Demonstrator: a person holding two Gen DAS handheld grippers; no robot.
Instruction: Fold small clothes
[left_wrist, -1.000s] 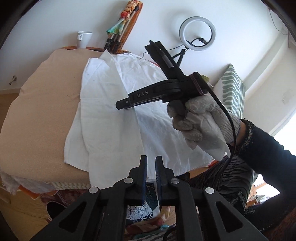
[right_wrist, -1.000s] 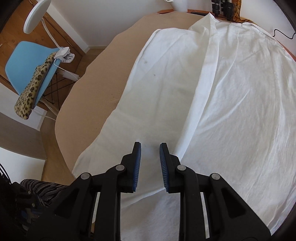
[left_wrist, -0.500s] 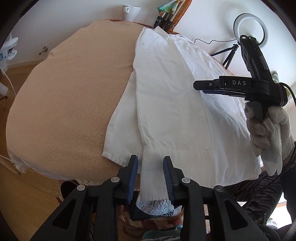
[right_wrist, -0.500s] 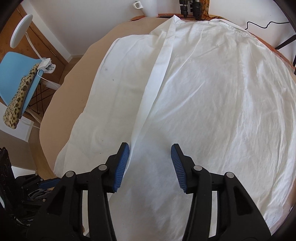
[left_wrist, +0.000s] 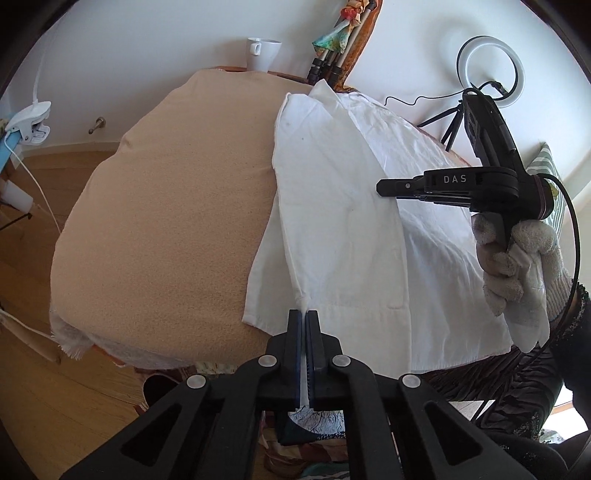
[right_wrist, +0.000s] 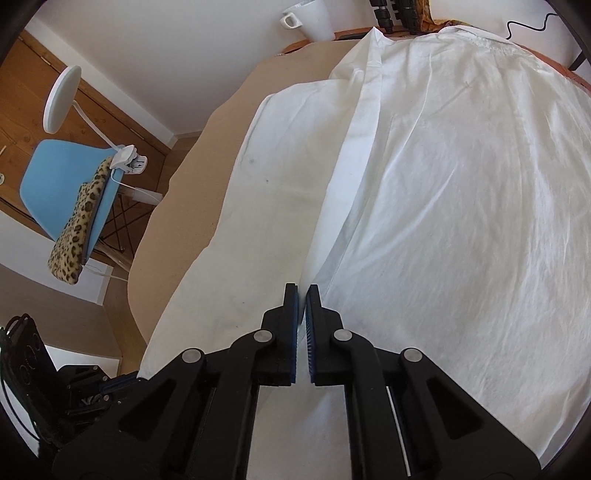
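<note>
A white shirt (left_wrist: 343, 221) lies flat on a table under a tan blanket (left_wrist: 166, 221), one side folded over along a long crease. My left gripper (left_wrist: 303, 314) is shut on the shirt's near hem at the folded edge. My right gripper (right_wrist: 302, 288) is closed on the folded strip edge of the shirt (right_wrist: 443, 184); cloth shows between the pads. In the left wrist view the right gripper (left_wrist: 380, 182) hovers over the shirt's middle, held by a gloved hand (left_wrist: 517, 266).
A white mug (left_wrist: 263, 53) and tripod legs (left_wrist: 328, 70) stand at the table's far edge. A ring light (left_wrist: 489, 70) stands at the back right. A blue chair (right_wrist: 70, 181) with a leopard cushion stands left of the table. Wood floor lies to the left.
Both grippers were open half a second ago and have closed. The left one has moved in onto the hem. The right one has closed on the folded strip.
</note>
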